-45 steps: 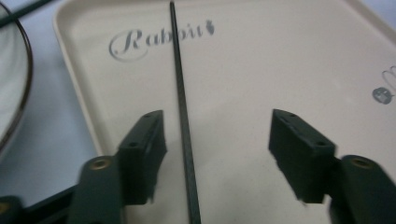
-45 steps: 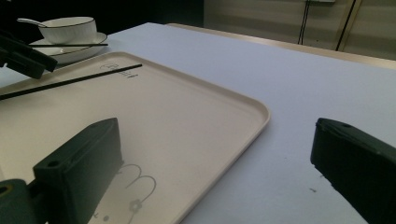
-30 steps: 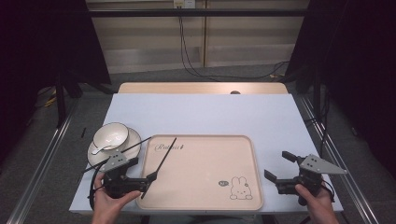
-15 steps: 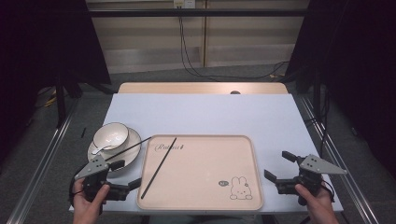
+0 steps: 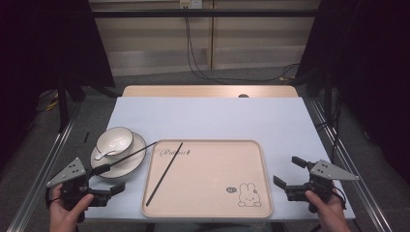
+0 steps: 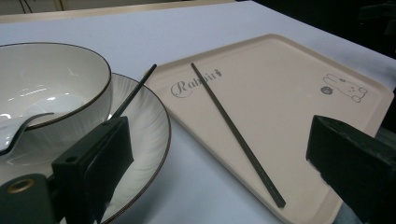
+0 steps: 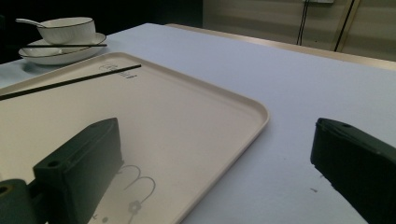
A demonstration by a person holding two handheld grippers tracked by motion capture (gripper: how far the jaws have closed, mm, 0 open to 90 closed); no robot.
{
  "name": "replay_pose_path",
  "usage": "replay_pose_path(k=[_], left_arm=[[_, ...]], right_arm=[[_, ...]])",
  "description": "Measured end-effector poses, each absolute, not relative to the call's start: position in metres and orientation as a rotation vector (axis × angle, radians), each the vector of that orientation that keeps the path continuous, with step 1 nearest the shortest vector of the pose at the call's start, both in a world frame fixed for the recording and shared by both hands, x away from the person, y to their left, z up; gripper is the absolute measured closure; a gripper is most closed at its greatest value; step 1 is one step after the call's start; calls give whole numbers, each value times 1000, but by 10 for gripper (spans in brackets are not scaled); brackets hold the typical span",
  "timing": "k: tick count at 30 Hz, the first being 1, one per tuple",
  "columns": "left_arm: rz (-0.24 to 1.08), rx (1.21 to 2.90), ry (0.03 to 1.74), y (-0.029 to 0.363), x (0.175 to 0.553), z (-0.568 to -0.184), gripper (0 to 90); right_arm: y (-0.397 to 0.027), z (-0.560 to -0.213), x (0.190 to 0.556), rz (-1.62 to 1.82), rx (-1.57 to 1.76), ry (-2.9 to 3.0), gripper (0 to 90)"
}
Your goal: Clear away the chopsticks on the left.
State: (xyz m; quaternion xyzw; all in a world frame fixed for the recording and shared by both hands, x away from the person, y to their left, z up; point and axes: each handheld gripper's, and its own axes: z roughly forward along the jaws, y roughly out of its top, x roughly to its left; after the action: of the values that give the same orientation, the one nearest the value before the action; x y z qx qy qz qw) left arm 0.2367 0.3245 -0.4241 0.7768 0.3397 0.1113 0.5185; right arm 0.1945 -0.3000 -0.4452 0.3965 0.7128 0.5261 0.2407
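A beige tray [image 5: 241,159] with a rabbit print lies at the table's front middle. One black chopstick [image 5: 165,173] lies slantwise on its left part, also seen as the chopstick [image 6: 233,133]. A second chopstick [image 5: 129,156] rests across a white plate [image 5: 133,164] that carries a bowl [image 5: 114,140] with a spoon [image 5: 102,155]. My left gripper [image 5: 109,179] stands open at the front left, just in front of the plate, its left jaw hiding that chopstick's near end [image 6: 133,93]. My right gripper [image 5: 288,171] stands open right of the tray, with nothing between its jaws.
The pale blue table [image 5: 212,116] runs back to a wooden strip. Metal rails [image 5: 43,169] flank both sides. Cables [image 5: 193,53] hang down the back wall. The table's front edge lies right below both hands.
My left gripper has drawn back leftward from the tray's left edge to the front left corner. Both chopsticks and the right gripper have stayed still.
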Motion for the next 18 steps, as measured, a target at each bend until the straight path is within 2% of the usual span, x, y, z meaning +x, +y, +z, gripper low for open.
replay_pose_path(k=[10,18], left_arm=[[321,1934,850,357,244,-433,30],[361,1977,886,376,264,-440,63]], right_arm=[[-300,-445,195,1437,1083,1951,18],[-300,-446,195,1433,1086,1948,18]])
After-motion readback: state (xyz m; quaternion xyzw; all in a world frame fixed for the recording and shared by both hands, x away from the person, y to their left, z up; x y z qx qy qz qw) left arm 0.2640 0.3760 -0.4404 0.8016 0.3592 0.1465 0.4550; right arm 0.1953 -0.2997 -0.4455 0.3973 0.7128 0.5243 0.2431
